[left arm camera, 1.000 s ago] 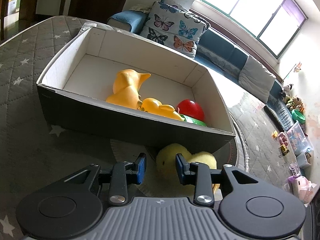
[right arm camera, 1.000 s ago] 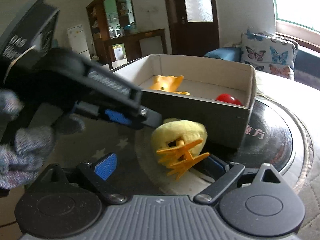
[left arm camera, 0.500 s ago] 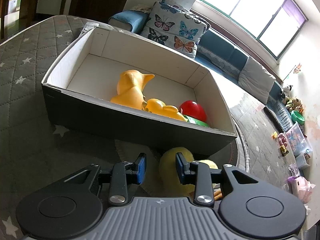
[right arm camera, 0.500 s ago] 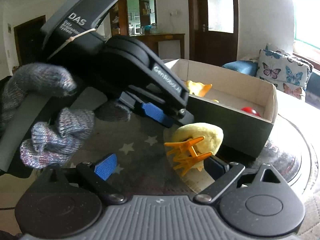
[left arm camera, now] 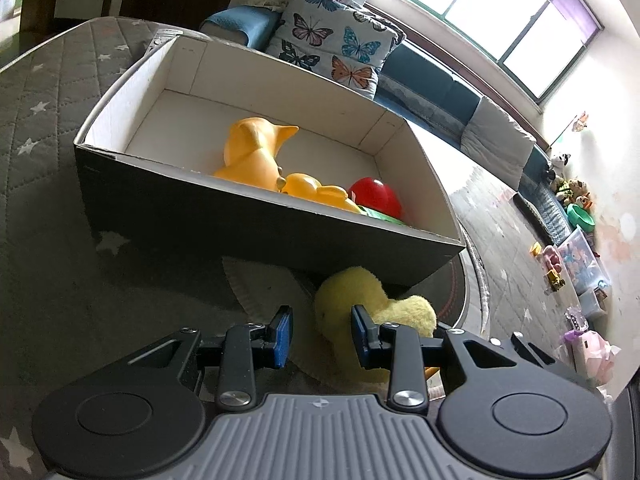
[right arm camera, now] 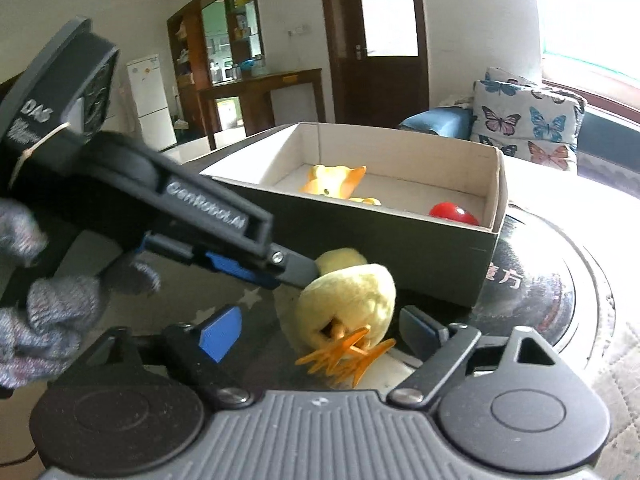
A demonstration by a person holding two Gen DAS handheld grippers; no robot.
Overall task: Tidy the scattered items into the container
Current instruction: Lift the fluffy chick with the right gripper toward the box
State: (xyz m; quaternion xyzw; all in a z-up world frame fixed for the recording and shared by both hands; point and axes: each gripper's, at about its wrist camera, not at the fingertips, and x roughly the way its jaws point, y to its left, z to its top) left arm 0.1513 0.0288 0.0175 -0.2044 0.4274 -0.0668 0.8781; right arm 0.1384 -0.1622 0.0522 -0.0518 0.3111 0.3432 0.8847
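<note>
**Plush duck bracketed by both grippers outside the box**

The yellow plush duck (right arm camera: 348, 292) lies on the counter (left arm camera: 52, 128), just beside the dark outer wall of the open box (left arm camera: 256, 224), orange feet toward the right gripper. The left gripper (left arm camera: 320, 334) has its fingers (left arm camera: 282, 334) spread, one on each side of the duck's head end, not yet clenched. The right gripper (right arm camera: 320, 326) is spread wide around the feet end, released, gripping nothing.

Judged step: pickup of the duck, grasp not yet made. The next move calls for one gripper to clamp the soft body, lift above the box rim and carry it inward.

The near wall stands high and close; the duck must clear it. Inside, two yellow toys (left arm camera: 256, 152) and a red ball (left arm camera: 376, 200) crowd the near right side; the far left floor is open. The two grippers are near each other and could collide.
</note>
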